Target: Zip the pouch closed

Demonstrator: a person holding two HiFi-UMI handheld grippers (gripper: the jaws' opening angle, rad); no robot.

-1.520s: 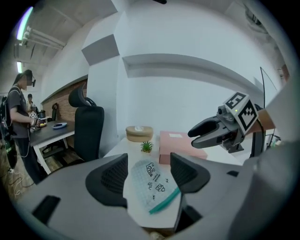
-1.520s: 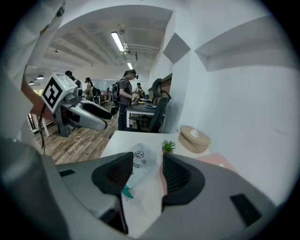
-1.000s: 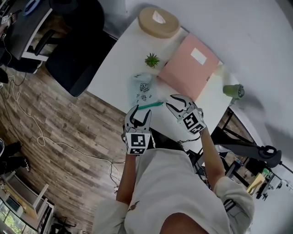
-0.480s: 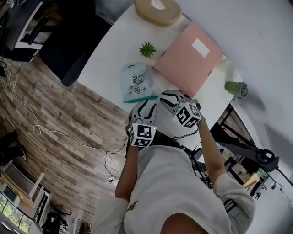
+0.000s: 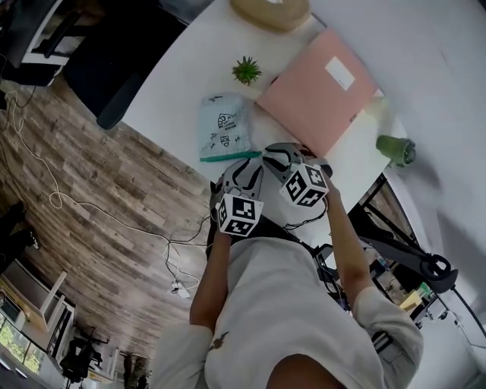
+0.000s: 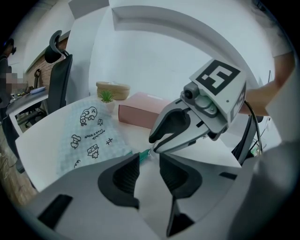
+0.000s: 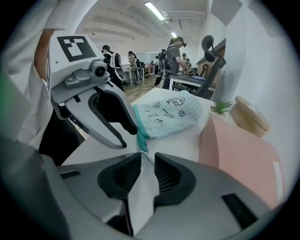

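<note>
Since the earlier frame both grippers have drawn together beside the pouch's zip edge.

Head view: the pale green printed pouch [image 5: 222,127] lies flat on the white worktop [image 5: 186,83], its teal zip [image 5: 230,157] along the near edge; what it holds cannot be seen. The left gripper [image 5: 237,173] and right gripper [image 5: 276,156] sit side by side at the zip's right end. A pink folder [image 5: 319,90] lies just right of the pouch, a small plant [image 5: 247,71] beyond it, and a round tan box [image 5: 270,11] at the far edge. A dark chair [image 5: 114,72] stands on the wood floor [image 5: 114,205].

Left gripper view: the fingers are closing, still apart, with the zip's teal end just past their tips. The right gripper's fingers crowd in from the right, close above that end.

Right gripper view: the fingers are closing, a narrow gap left; a thin pale pull lies at the gap's mouth, unpressed. The left gripper stands at left, screening the worktop's edge. People [image 7: 174,55] stand far behind.
</note>
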